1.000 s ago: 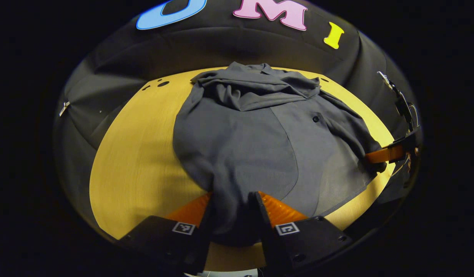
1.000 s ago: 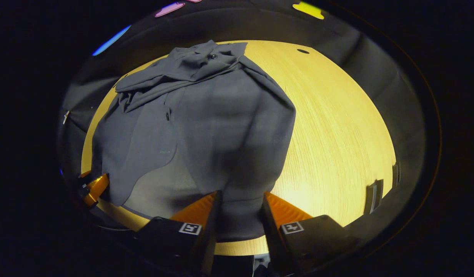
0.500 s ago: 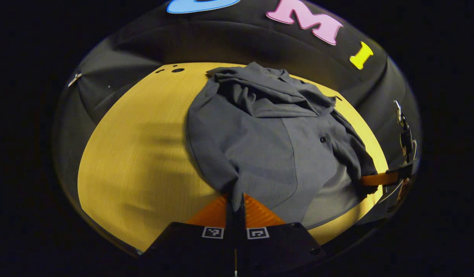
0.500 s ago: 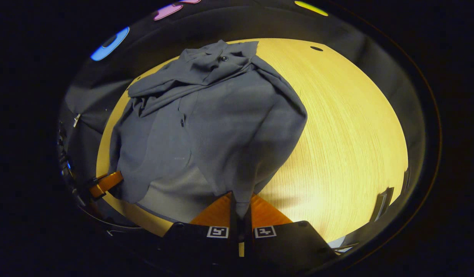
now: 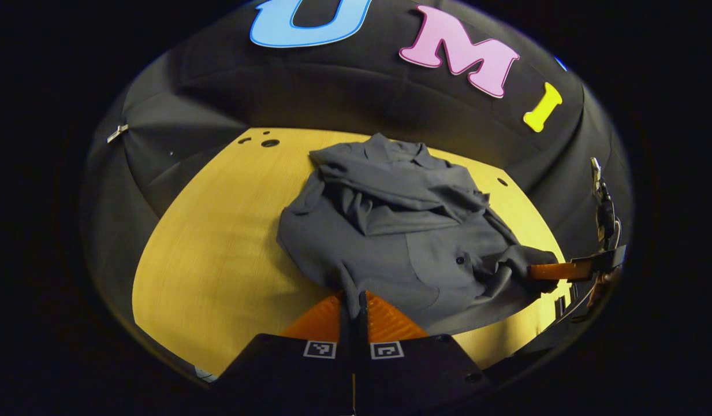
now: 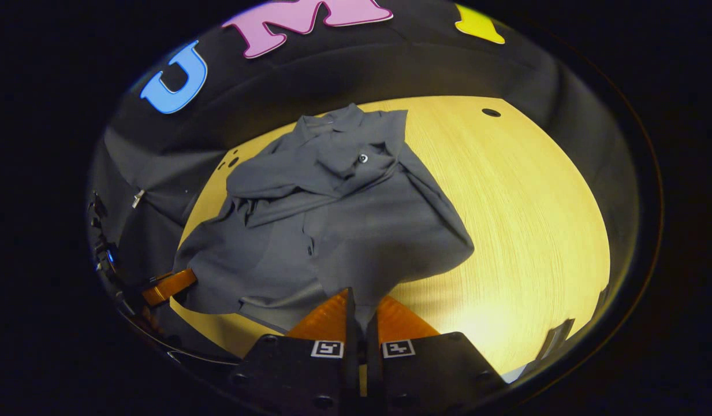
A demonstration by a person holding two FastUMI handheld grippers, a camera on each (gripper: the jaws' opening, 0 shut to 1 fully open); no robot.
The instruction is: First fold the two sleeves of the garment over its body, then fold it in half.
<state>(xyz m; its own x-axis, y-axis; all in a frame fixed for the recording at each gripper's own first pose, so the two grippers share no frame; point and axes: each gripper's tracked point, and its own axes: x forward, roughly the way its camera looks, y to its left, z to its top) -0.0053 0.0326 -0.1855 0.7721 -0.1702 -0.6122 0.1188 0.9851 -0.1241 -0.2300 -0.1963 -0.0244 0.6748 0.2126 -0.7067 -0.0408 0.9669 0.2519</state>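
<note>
Since 1 s ago, both jaws gone from wide to pinched on the shirt [image 5: 390,231] hem: left gripper [image 5: 354,300] and right gripper [image 6: 358,300] lifted, near edge raised off the table [image 5: 217,254]. Sleeves bunched across the far collar.

Left claw [image 5: 353,300] pinches grey shirt [image 5: 390,231] hem; table [image 5: 217,254].

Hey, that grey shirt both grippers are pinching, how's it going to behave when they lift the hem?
The grey shirt will probably drape limply: it already bunches in soft folds near the collar. It looks light, since thin hem pinches by the left gripper and right gripper raise it. The middle will likely sag.
</note>
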